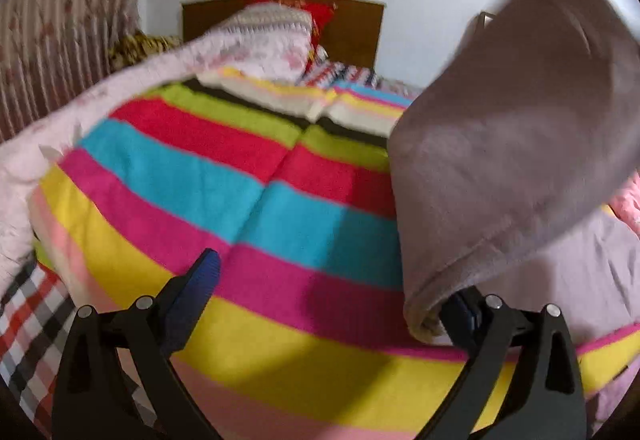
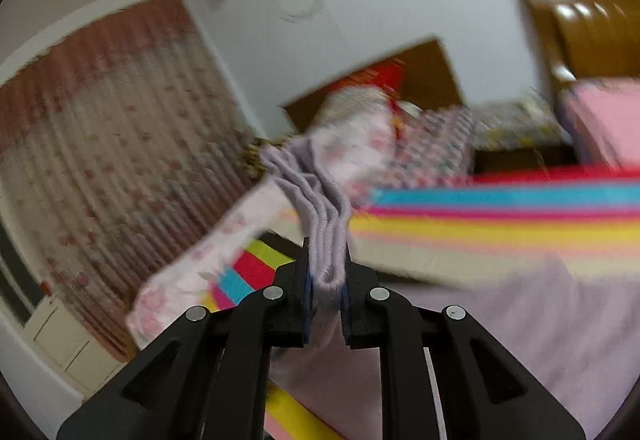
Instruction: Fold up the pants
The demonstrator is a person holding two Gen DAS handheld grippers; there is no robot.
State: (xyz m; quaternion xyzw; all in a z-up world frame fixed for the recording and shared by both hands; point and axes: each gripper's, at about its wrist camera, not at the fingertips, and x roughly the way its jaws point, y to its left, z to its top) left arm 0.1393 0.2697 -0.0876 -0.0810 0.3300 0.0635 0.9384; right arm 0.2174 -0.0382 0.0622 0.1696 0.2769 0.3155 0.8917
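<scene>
right wrist: right gripper (image 2: 326,280) clamps pants (image 2: 320,216) edge; left gripper (image 1: 332,300) wide.

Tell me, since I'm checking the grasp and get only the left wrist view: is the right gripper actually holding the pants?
Observer: Yes, the right gripper is shut on the lilac pants, with several bunched layers pinched between its fingers.
Operator: Does cloth stick out past the fingertips?
Observer: Yes, the folds fan out in ridges beyond them, toward the headboard.
</scene>
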